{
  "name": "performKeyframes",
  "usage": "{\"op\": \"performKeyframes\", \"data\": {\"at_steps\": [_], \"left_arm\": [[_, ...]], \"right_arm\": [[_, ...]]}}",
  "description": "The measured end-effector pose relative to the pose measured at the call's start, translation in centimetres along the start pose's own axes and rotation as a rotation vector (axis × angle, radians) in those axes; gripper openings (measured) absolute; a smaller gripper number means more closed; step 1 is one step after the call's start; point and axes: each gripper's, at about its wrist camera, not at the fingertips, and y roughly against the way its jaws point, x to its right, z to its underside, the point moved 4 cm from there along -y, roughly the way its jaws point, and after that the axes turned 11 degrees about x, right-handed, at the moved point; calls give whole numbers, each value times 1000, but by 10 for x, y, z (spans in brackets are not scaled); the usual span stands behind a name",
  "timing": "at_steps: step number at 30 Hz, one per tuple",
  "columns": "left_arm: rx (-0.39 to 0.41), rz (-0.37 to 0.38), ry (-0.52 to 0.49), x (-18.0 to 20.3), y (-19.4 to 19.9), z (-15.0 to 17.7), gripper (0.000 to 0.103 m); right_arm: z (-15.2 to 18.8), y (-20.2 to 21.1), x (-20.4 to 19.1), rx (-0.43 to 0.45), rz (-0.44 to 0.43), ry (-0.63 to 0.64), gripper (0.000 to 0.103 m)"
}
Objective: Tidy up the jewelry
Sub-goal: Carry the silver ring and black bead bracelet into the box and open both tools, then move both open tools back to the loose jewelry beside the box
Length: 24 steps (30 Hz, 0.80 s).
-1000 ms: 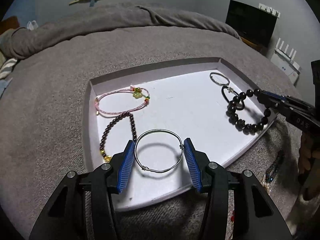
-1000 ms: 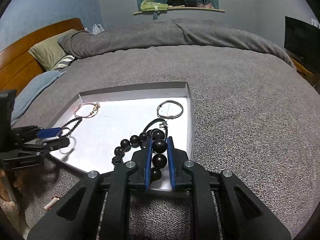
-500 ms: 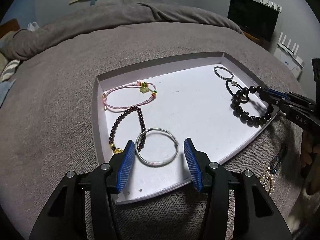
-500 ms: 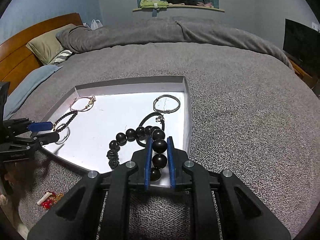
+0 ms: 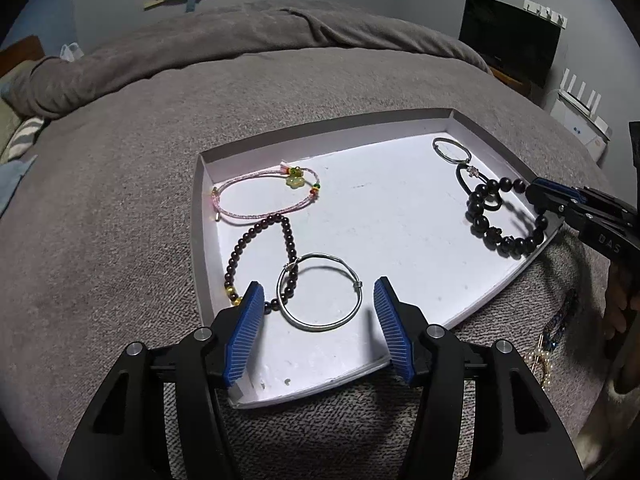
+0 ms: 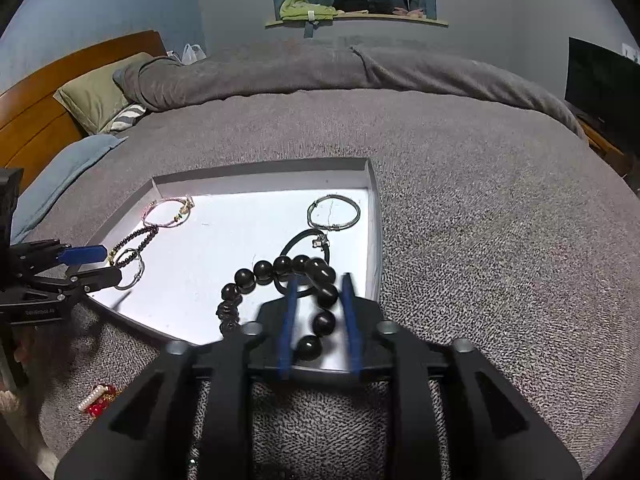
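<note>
On the white tray (image 5: 400, 208) on the bed, the left claw (image 5: 320, 320), jaws just widened, stands open around the flat-lying silver wire bangle (image 5: 320, 292), while the right claw (image 6: 318, 320), jaws just parted, brackets the black bead bracelet (image 6: 280, 280) without pressing it.

Setting: a home bedroom. A bed (image 6: 360, 152) under a grey blanket filled the view. At its head stood a wooden headboard (image 6: 48, 108) with an olive pillow (image 6: 96, 96). Beyond the bed, a window ledge (image 6: 356, 20) held folded clothes. Right of the bed stood a dark television (image 5: 508, 36) and a white router (image 5: 580, 108).
</note>
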Motion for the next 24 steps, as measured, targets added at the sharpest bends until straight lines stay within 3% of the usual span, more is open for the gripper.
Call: {"op": "performKeyframes", "data": {"at_steps": [1,5,8,10,14,18,24], "left_arm": [[3,0,-1,0,1,0,59],[37,-2,-6,3,5,-1,61],[80,-11,-13,6,12,-3,62],[100,-14,-8,6,15,-4,75],[170,-50,7,3,25,-7,79],[236,-89,37,-3,35,-7,89],[306,-149,74,-8,51,-1,94]], "right_arm": [[-1,2,0,10,-3,-1,39],[-2,5,0,26,4,10,41],[-3,8,-1,43,-5,15,50],[-4,11,-4,62,-3,28,57],[-5,15,-6,89,9,46,68],[-8,22,-7,136,13,38,96],[-5,43,-4,226,108,65,98]]}}
